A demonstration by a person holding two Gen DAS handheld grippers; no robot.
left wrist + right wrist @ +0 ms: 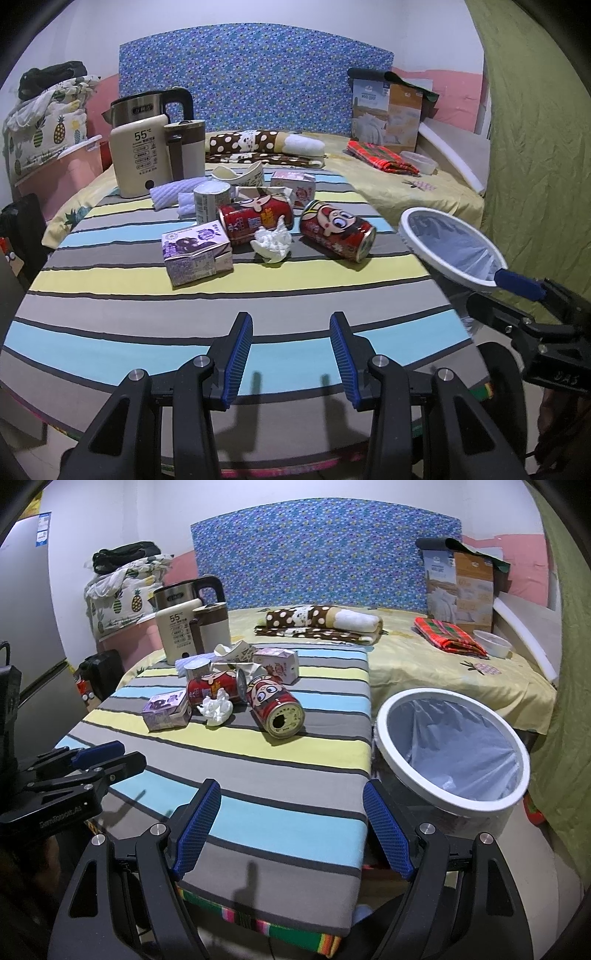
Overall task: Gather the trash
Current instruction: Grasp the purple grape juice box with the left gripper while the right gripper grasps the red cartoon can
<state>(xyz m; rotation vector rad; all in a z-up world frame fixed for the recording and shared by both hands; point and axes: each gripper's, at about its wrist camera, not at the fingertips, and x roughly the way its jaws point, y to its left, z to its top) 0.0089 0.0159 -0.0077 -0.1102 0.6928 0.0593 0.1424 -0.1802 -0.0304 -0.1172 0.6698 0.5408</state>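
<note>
Both tools hang over the near edge of the striped table (110,280), the left tool (291,354) and right tool (291,830) each gaping wide, nothing held. Trash clusters mid-table: two red cans (338,230), a purple carton (197,253), a crumpled tissue (271,240). I'd start with the tissue, the lightest piece. Off the table's right side, the white bin (450,753) has a liner, apparently almost empty.

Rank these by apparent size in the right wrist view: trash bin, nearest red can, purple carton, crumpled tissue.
1. trash bin, though nearest the camera
2. nearest red can
3. purple carton, close to the can, so unsure
4. crumpled tissue
</note>
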